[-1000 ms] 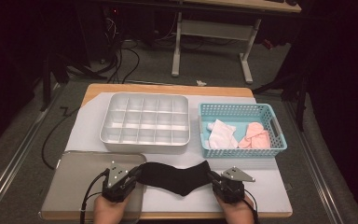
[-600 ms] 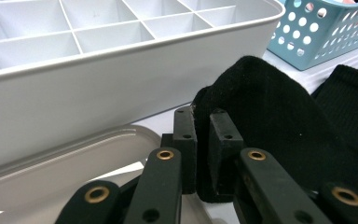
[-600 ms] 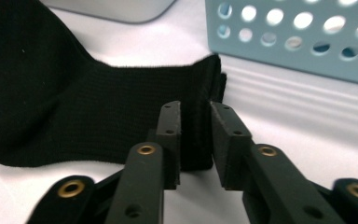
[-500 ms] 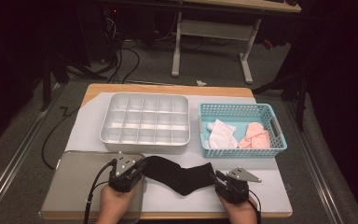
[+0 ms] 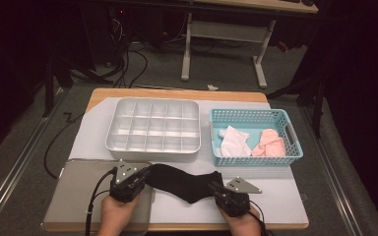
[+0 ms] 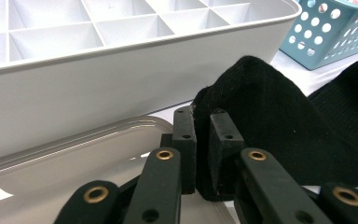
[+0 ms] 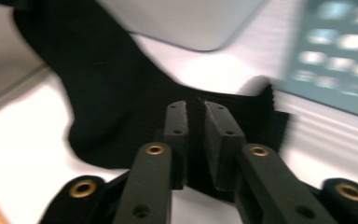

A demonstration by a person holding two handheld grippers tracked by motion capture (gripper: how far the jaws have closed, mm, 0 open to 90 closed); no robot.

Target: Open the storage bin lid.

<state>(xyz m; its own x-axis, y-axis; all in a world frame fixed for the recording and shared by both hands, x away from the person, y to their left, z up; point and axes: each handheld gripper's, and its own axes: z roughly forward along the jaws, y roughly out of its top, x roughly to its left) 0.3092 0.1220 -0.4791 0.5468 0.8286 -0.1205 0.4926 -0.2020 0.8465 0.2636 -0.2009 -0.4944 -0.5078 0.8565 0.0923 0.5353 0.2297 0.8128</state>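
open white mat (image 5: pixel 275 196) right of the black sock (image 5: pixel 184 182), passable. blocked just behind by the grey divided tray (image 5: pixel 152 130) and blue basket (image 5: pixel 256 137), with a narrow gap between. low grey lid (image 5: pixel 74 196) at left.

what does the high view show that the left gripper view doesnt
High view alone: the right gripper clamped on the ribbed end of the black sock, the person's hands, the white and pink cloths in the blue basket, and the floor cables.

Left gripper view alone: the left gripper close up, its pads pinching a fold of the sock's other end above the clear lid.

Both: the sock, the white divided tray and the basket.
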